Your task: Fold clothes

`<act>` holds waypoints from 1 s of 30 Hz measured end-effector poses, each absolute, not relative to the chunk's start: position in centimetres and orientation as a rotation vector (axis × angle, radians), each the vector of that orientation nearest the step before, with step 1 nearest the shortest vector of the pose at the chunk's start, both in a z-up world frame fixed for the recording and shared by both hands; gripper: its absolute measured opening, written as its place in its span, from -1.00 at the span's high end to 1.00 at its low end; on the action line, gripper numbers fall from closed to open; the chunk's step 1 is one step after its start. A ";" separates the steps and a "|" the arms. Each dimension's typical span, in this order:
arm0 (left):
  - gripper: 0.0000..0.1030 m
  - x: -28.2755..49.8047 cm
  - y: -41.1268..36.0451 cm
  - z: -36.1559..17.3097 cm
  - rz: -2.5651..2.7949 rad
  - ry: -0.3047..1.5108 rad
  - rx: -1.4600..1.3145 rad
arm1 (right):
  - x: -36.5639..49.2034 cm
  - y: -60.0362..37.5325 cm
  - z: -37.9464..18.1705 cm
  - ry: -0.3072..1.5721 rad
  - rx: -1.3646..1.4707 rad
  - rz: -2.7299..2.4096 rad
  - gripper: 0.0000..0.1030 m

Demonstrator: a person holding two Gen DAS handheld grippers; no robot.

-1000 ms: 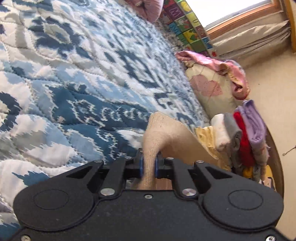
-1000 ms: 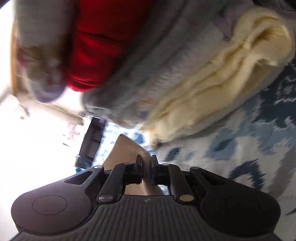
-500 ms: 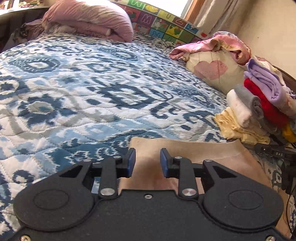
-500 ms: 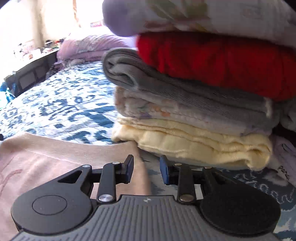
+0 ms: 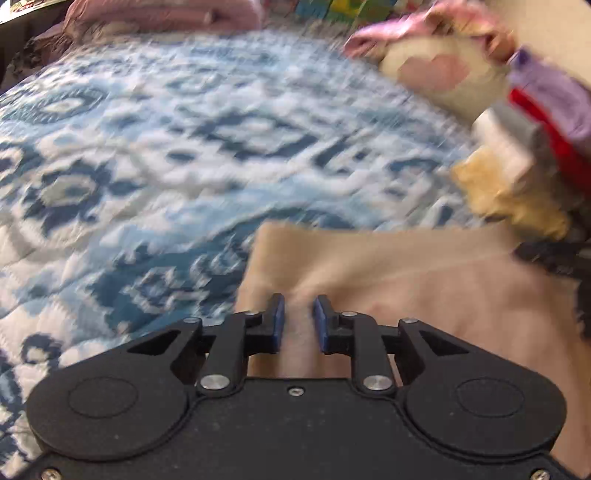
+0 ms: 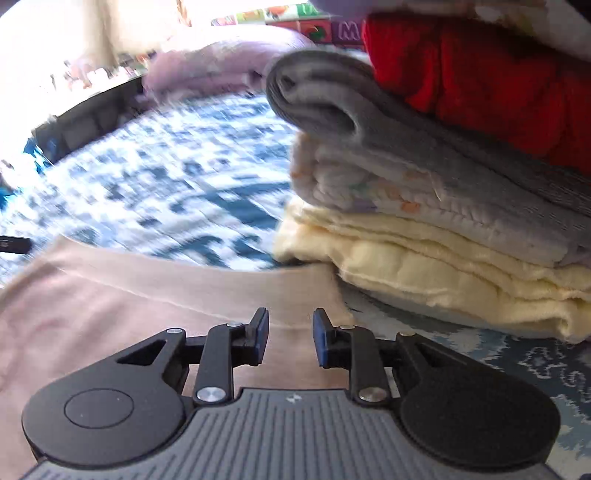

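Since half a second ago both hand-held grippers have narrowed slightly. The left hand-held gripper (image 5: 298, 309) and right hand-held gripper (image 6: 290, 322) stand spread over the beige garment (image 5: 424, 291), flat on the bed (image 5: 166, 155) beneath them, seemingly ready to pinch its corners.

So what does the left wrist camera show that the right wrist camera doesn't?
Only the left wrist view shows the heart-patterned pillow with a pink cloth draped over it, and the left hand-held gripper, open over a raised wrinkle in the tan garment.

Only the right wrist view shows the right hand-held gripper, open over the garment's edge, and close detail of the stack's grey, printed and yellow layers.

Both show the tan garment flat on the blue quilt beside the folded stack.
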State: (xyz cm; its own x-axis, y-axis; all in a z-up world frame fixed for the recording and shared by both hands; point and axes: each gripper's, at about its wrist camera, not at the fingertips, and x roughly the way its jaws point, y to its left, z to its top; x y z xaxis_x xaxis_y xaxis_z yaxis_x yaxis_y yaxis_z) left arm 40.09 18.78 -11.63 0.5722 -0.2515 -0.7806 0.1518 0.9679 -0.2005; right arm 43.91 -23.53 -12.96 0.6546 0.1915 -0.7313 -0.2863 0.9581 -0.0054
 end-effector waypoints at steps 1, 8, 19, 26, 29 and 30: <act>0.72 39.2 19.7 -10.9 -0.235 0.898 -0.174 | 43.9 -24.1 -13.3 0.810 -0.099 0.275 0.55; 0.61 32.5 19.3 -8.6 -0.226 0.826 -0.069 | 39.8 -25.9 -11.2 0.807 -0.048 0.301 0.50; -0.04 18.1 11.5 -3.7 -0.331 0.753 -0.023 | 28.0 -36.8 -5.7 0.740 0.325 0.309 0.23; -0.06 9.0 -1.8 -4.1 -0.616 0.700 0.038 | 18.7 -43.7 -12.2 0.756 0.646 0.090 -0.29; -0.08 5.6 -8.5 -6.7 -0.683 0.667 0.268 | 14.6 -45.1 -15.7 0.746 0.857 0.070 -0.29; -0.10 4.7 -10.7 -7.6 -0.704 0.641 0.367 | 13.4 -45.0 -16.3 0.721 0.913 0.086 -0.29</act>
State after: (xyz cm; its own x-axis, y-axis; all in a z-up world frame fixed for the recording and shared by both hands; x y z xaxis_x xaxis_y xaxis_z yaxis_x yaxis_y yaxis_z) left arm 4.71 -10.72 -7.61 0.5846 -0.4804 -0.6538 0.6959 0.7112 0.0996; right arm 13.43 -45.05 -16.25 0.7651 0.3609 -0.5333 0.2258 0.6253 0.7470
